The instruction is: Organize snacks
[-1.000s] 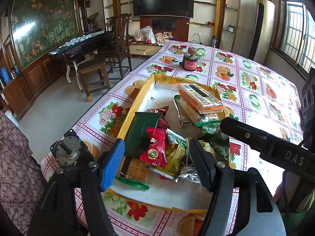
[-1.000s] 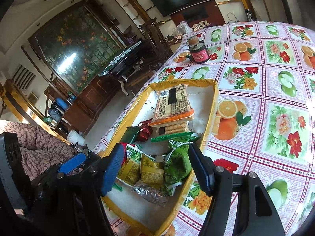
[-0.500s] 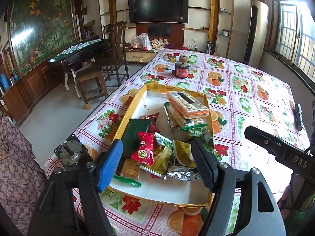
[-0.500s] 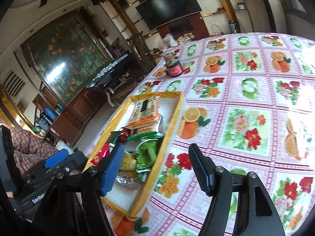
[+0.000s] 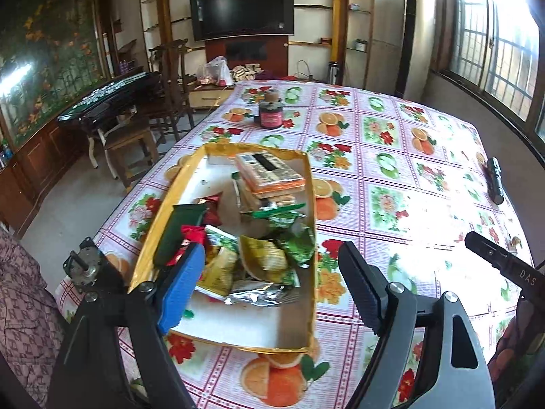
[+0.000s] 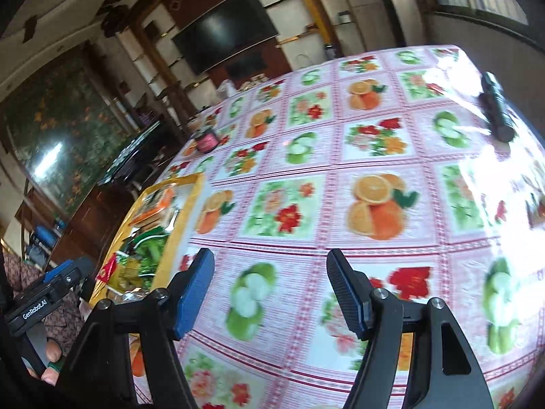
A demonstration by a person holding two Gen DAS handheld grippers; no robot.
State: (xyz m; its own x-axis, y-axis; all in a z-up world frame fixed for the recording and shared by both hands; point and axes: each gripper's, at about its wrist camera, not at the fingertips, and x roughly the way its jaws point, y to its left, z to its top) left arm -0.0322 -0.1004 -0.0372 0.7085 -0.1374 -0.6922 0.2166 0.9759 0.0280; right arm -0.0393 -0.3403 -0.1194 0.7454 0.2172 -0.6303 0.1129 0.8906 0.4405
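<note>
a yellow-rimmed tray (image 5: 308,184) sits on the near left part of a table (image 5: 391,143) covered in a fruit-and-flower cloth, a heap of snack packets (image 5: 259,255) lying inside it. an orange-edged box of biscuits (image 5: 269,173) rests at the tray's far end, with green, yellow and silver wrappers nearer. the left hand-held gripper (image 5: 269,289) hovers above the tray's near end, its jaws released and just widening, nothing pinched between them. a dark jar (image 5: 270,116) stands farther back. to the right, the right hand-held gripper (image 6: 269,293) hangs over bare cloth beside the tray, jaws apart and empty. a black flashlight (image 6: 497,105) lies at the far right.
</note>
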